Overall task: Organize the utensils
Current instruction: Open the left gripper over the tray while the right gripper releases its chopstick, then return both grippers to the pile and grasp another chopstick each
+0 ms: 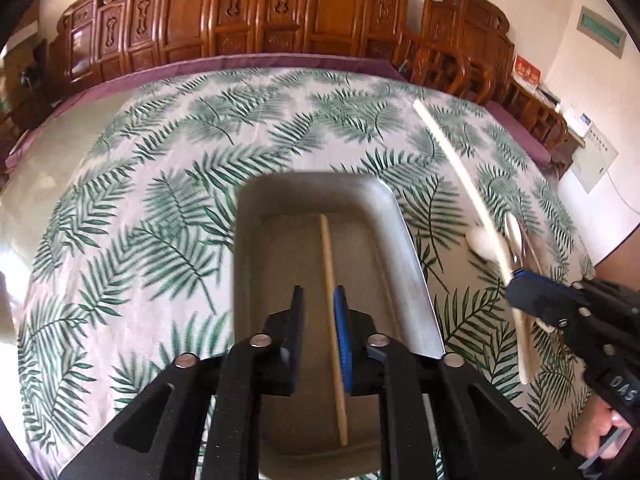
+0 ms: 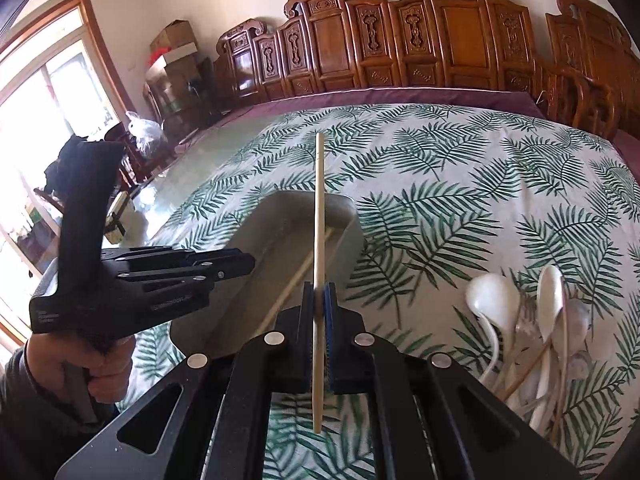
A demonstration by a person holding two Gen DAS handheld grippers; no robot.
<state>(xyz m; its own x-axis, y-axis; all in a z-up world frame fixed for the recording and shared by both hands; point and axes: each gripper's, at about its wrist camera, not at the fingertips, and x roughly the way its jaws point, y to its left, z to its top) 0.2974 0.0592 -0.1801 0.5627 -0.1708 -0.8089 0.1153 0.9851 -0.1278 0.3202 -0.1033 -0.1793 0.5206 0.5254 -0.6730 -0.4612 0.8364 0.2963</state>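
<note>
A wooden chopstick (image 1: 330, 280) slants down into the metal tray (image 1: 408, 264), leaning on the right blue pad of my left gripper (image 1: 319, 294). The other pad stands clear of it, so that gripper is open above the tray. My right gripper (image 2: 319, 292) is shut on a pale chopstick (image 2: 319, 200), held upright just right of the tray (image 2: 348, 216). In the left wrist view the right gripper (image 1: 516, 280) hangs over the cloth with its pale chopstick (image 1: 460, 168). The right wrist view shows the left gripper (image 2: 248, 262) over the tray and the chopstick (image 2: 304, 276) inside.
A pile of white spoons (image 2: 492, 296), a fork and metal spoons (image 2: 576, 316) lies on the leaf-print tablecloth (image 2: 440, 168) right of the tray. Carved wooden chairs (image 2: 452, 32) line the far side. A person's hand (image 2: 104, 364) grips the left tool.
</note>
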